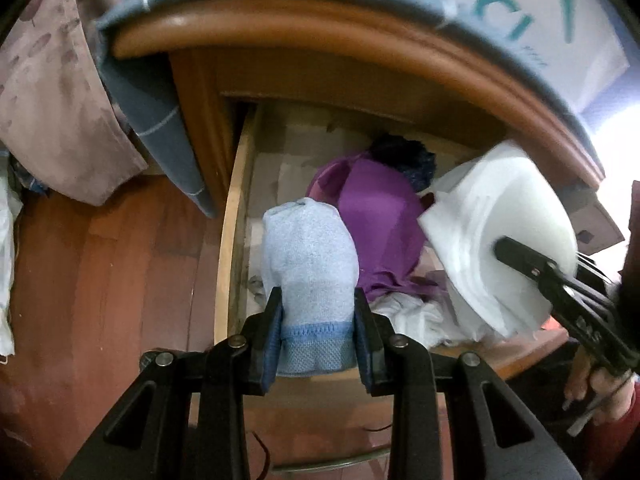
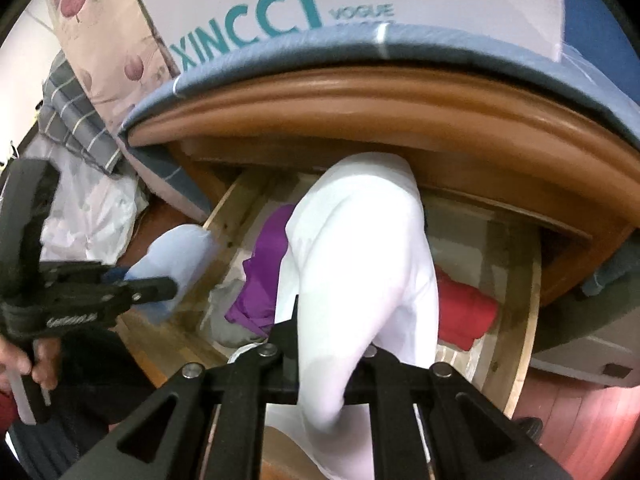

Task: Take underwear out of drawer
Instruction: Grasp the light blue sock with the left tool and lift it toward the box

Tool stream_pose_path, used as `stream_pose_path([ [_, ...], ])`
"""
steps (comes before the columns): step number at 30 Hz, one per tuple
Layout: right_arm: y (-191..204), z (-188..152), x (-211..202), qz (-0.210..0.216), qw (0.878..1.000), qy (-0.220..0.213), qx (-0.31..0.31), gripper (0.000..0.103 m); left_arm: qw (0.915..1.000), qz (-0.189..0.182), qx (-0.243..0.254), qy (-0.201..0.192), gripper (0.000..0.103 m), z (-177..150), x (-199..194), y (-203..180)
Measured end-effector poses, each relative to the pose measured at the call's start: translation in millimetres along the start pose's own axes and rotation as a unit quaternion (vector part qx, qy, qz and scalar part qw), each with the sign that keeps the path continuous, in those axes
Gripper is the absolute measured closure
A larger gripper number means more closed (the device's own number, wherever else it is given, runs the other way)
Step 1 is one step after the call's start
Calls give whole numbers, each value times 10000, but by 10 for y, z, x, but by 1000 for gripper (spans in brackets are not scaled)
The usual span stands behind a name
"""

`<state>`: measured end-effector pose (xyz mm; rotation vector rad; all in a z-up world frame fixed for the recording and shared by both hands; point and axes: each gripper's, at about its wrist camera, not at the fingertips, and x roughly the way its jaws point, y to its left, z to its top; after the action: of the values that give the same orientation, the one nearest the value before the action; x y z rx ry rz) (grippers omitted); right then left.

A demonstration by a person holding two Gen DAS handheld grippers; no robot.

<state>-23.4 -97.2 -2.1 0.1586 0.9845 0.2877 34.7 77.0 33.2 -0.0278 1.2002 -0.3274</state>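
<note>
white garment hiding right tool's tips, drawer front partly covered

Both handheld grippers were black plastic. The left gripper carried two flat fingers faced with blue pads, driven by paired linkage bars pinned with round silver screws. The right gripper showed the same black linkage and silver pins. Pale embossed lettering marked the side of each body. A red sleeve covered the right wrist.
</note>
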Motion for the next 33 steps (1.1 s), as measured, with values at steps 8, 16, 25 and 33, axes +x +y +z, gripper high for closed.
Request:
stream_pose_path([
  [8, -60, -51, -197, 12, 9996, -186, 217, 95, 9990, -114, 88, -422, 75, 9, -519, -182],
  [16, -108, -66, -297, 134, 9990, -304, 314, 95, 9947, -312, 231, -955, 75, 185, -1126, -393],
  [25, -178, -106, -305, 177, 9986, -319, 385, 95, 9846, -494, 274, -1657, 75, 446, -1822, -526],
  [33, -170, -120, -366, 211, 9983, -399, 363, 95, 9729, -609, 220, -2221, 75, 613, -2470, -628],
])
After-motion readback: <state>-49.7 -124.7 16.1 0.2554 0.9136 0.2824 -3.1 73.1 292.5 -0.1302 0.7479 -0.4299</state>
